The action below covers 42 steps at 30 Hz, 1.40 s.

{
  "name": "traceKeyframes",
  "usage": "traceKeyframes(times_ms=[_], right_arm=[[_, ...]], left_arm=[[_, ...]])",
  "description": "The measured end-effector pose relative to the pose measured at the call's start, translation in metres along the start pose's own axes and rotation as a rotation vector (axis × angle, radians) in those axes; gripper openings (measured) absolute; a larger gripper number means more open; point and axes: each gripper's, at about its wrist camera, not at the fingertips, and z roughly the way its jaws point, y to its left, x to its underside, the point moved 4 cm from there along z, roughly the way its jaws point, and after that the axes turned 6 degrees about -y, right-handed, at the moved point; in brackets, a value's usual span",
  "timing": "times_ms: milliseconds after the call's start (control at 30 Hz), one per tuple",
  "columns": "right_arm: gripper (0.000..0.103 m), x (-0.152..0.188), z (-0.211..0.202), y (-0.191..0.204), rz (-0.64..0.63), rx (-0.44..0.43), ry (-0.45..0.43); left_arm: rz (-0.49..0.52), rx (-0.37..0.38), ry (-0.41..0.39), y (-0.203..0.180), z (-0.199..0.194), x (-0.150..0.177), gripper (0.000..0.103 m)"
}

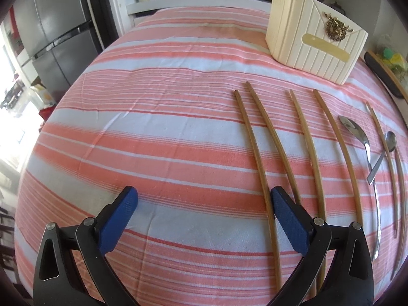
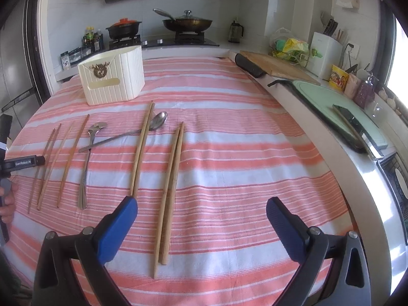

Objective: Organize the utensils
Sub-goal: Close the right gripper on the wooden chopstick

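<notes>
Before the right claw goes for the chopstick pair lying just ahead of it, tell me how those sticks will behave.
The chopstick pair looks thin, long and rigid, so likely stiff and light. The sticks lie loose and touching on the striped cloth, so a nudge would probably separate or roll them. The open right claw may catch only one, since they sit nearly flat.

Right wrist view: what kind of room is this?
Most likely a home kitchen. A lidded dark frying pan sits on a black gas stove, a white knife block stands on the counter, and a grey steel refrigerator stands beside the striped table.
</notes>
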Motion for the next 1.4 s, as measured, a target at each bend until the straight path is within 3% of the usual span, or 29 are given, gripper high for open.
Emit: traceKeyframes(times_ms=[67, 133, 200, 300, 533, 633, 867, 933, 1133, 1233, 1300, 1400], right_arm=[[0.098, -0.001, 0.013, -0.001, 0.017, -0.052, 0.026], [0.073, -0.001, 0.027, 0.000, 0.033, -0.112, 0.072], [0.057, 0.001, 0.042, 0.002, 0.039, -0.139, 0.118], [0.043, 0.008, 0.057, 0.007, 0.008, -0.135, 0.158], [0.040, 0.008, 0.066, 0.020, -0.122, -0.116, 0.164], [0.033, -0.004, 0.079, 0.018, -0.148, -0.127, 0.197], [0.023, -0.042, 0.120, 0.025, -0.244, -0.154, 0.255], [0.018, -0.053, 0.132, 0.026, -0.250, -0.159, 0.261], [0.016, -0.085, 0.167, 0.031, -0.238, -0.181, 0.262], [0.010, -0.095, 0.178, 0.032, -0.216, -0.194, 0.274], [0.009, -0.100, 0.184, 0.034, -0.205, -0.205, 0.281], [0.006, -0.109, 0.196, 0.034, -0.165, -0.231, 0.294]], left_arm=[[0.019, 0.014, -0.003, 0.000, 0.000, 0.001, 0.103], [0.039, 0.030, -0.005, 0.000, -0.001, 0.002, 0.103], [0.054, 0.042, -0.007, 0.001, -0.002, 0.003, 0.103], [0.064, 0.049, -0.013, 0.000, -0.003, 0.003, 0.103], [0.091, 0.062, 0.014, -0.002, -0.002, 0.001, 0.103], [0.133, 0.095, 0.089, -0.003, 0.006, -0.010, 0.103], [0.175, 0.150, 0.142, -0.003, 0.027, -0.039, 0.101], [0.178, 0.150, 0.139, -0.002, 0.033, -0.049, 0.094], [0.179, 0.147, 0.150, -0.007, 0.049, -0.075, 0.076], [0.203, 0.164, 0.147, -0.017, 0.048, -0.081, 0.047], [0.220, 0.177, 0.143, -0.024, 0.046, -0.081, 0.014], [0.234, 0.173, 0.127, -0.031, 0.046, -0.083, 0.005]])
